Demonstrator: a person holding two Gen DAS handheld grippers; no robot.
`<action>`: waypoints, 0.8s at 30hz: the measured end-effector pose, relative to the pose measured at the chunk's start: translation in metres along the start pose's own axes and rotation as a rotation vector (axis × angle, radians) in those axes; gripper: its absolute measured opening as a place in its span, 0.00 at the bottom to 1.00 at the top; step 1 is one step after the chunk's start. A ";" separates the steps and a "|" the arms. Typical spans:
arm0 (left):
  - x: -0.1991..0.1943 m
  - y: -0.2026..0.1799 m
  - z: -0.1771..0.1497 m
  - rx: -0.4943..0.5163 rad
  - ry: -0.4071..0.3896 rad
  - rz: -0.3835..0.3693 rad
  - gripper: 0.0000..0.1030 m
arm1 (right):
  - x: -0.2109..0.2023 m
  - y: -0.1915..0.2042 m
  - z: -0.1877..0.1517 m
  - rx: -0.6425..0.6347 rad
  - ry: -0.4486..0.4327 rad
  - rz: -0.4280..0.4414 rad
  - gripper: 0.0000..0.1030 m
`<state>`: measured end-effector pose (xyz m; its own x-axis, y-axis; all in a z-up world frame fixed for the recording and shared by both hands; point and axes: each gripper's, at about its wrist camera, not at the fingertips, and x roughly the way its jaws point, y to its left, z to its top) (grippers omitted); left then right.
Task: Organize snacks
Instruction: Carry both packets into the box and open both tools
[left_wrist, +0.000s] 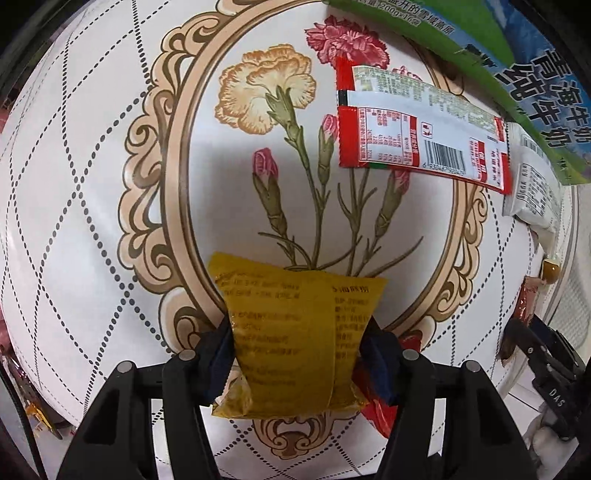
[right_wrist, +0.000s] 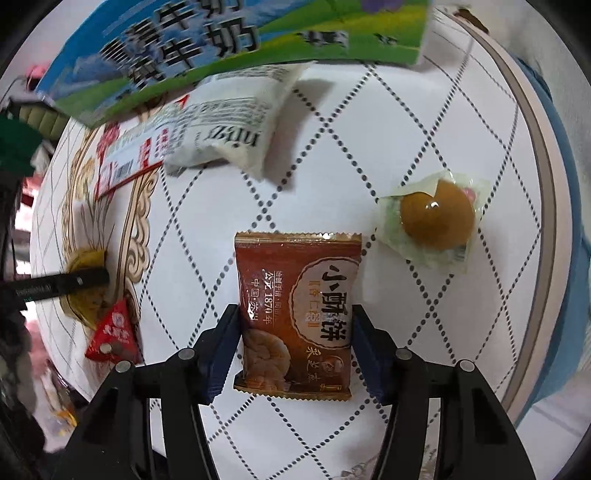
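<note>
A round tabletop (left_wrist: 92, 184) covered in a white quilted cloth with a carnation medallion is carrying everything, and its curved rim is running close along the right side of the right wrist view, leaving open cloth between the packets there. A large milk carton (left_wrist: 524, 74) in green and blue is lying across the far side, its edge overhanging a white pillow packet (right_wrist: 229, 133) and sitting just beside a long red and white packet (left_wrist: 424, 125), whose long axis is running across the medallion toward the carton. The left gripper (left_wrist: 297, 354) is clamping a yellow packet (left_wrist: 295, 332) between its jaws, the packet's long axis pointing forward along the fingers and its flared far end lying over the flower stems. The right gripper (right_wrist: 295, 347) is straddling a brown biscuit packet (right_wrist: 295, 314) that is lying flat, its long axis pointing straight ahead and its crimped end away from the camera; the jaws are pressing against both long sides. A wrapped round brown sweet (right_wrist: 436, 218) is lying apart to the right, near the rim. A small red packet (right_wrist: 114, 336) is sitting just beside the yellow one.
</note>
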<state>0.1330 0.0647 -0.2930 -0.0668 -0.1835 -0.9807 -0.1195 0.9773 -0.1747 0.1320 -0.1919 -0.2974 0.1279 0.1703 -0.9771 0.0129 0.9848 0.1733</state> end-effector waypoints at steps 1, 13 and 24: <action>-0.003 -0.002 -0.004 -0.006 -0.005 0.001 0.57 | 0.000 -0.002 0.001 0.011 -0.009 -0.001 0.60; -0.068 -0.030 0.005 -0.007 -0.098 -0.015 0.47 | -0.024 0.017 0.003 -0.010 -0.068 0.024 0.56; -0.200 -0.131 0.078 0.157 -0.311 -0.220 0.47 | -0.135 0.032 0.061 0.000 -0.262 0.218 0.56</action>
<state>0.2388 -0.0181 -0.0806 0.2489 -0.3728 -0.8939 0.0571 0.9270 -0.3707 0.1751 -0.1857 -0.1522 0.3780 0.3621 -0.8520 -0.0427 0.9262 0.3747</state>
